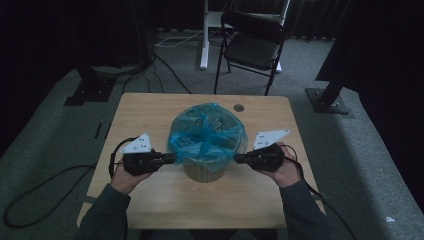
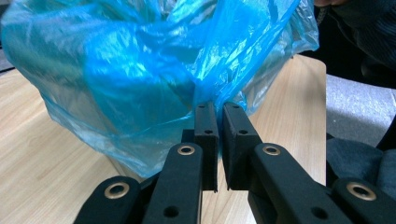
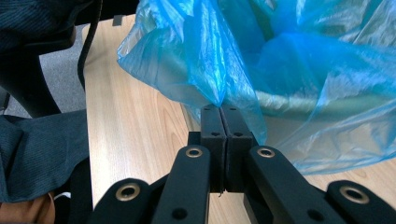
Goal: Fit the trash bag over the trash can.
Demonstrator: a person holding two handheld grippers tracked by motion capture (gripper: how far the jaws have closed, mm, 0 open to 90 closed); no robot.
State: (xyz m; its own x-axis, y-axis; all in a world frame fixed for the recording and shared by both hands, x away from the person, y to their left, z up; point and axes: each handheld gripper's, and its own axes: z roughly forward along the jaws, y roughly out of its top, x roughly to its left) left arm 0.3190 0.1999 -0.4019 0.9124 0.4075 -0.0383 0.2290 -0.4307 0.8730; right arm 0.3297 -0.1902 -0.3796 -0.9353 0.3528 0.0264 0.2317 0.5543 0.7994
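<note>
A thin blue plastic bag (image 1: 207, 134) lines a small beige bin (image 1: 204, 172) at the middle of the wooden table (image 1: 150, 107). Its rim hangs over the bin's top. My left gripper (image 1: 172, 158) is at the bin's left side, shut on a pinch of the blue bag (image 2: 140, 79) between its jaws, with the gripper (image 2: 217, 108) seen from behind. My right gripper (image 1: 237, 159) is at the bin's right side, jaws pressed together on a fold of the bag (image 3: 215, 60), with the gripper (image 3: 225, 110) seen from behind.
A black folding chair (image 1: 250, 45) and a white stand leg (image 1: 204, 40) are on the carpet beyond the table. Cables (image 1: 165, 75) run across the floor. A small round hole (image 1: 238, 107) sits near the table's far edge. My sleeve (image 3: 42, 144) lies close to the right gripper.
</note>
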